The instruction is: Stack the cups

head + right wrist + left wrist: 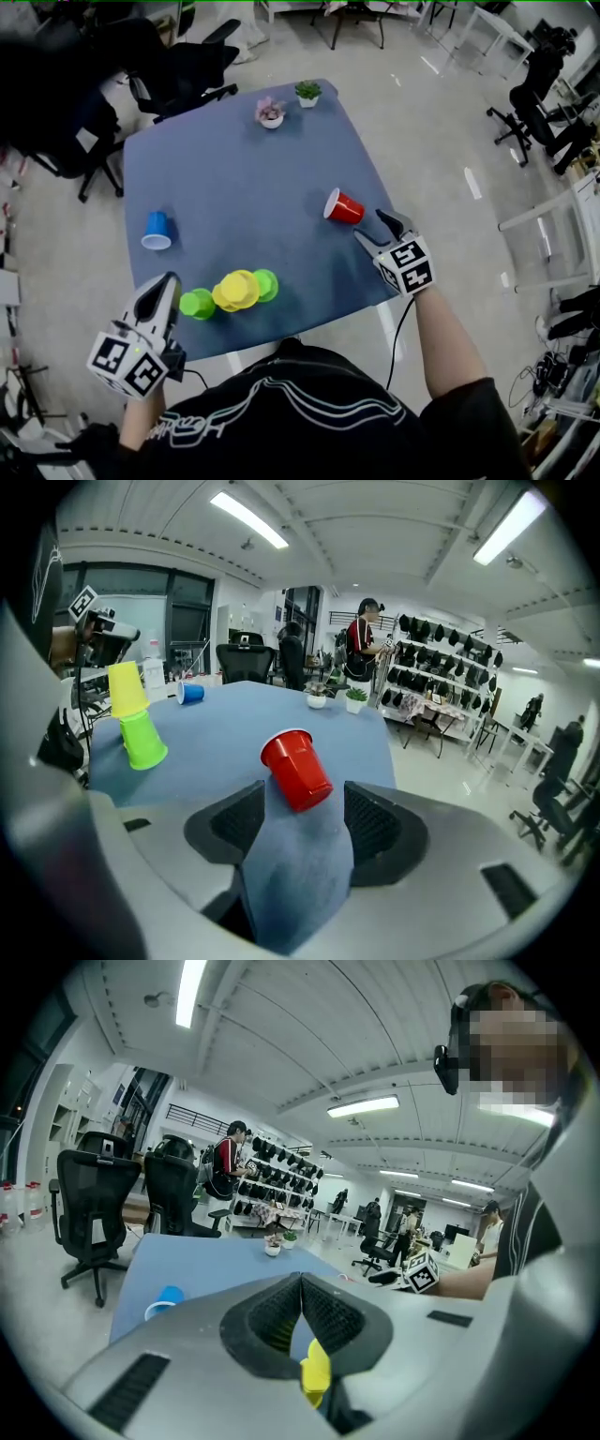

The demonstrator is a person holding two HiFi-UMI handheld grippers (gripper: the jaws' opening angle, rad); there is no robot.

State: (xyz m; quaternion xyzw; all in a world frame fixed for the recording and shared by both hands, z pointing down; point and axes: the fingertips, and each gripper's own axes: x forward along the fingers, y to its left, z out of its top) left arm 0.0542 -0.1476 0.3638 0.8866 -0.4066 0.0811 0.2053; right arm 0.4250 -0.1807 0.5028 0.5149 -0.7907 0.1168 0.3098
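- Head view: blue table [234, 178] seen from above, red cup [344, 207] tipped on its side near the right edge, white-rimmed mouth turned left, base toward the right gripper [373, 228].
- Right gripper's jaws spread wide, tips just short of the red cup, not touching it.
- Near the front edge, a row of three close together: green cup [197, 304], yellow cup [236, 291], second green cup [266, 284].
- Blue cup [157, 231] alone toward the left edge, well apart from the others; potted plants [271, 112] side by side at the far edge.
- Left gripper [167, 286] at the front left corner, just beside the first green cup, jaws together.
- Left gripper view: left gripper [301, 1283] with pads pressed against each other, nothing held; sliver of yellow visible through the gap beneath them; blue cup [165, 1301] on the table off to the left.
- Right gripper view: right gripper [302, 799] with jaws standing wide and empty, bare table surface between the pads.
- Red cup [295, 766] on its side straight ahead, in line with the gap, base nearest, no pad on it.
- At the left, yellow cup [127, 688] showing above a mouth-down green cup [145, 740]; stacked or merely behind, impossible to tell.
- Blue cup [190, 693] farther back, potted plants [317, 697] at the far edge.
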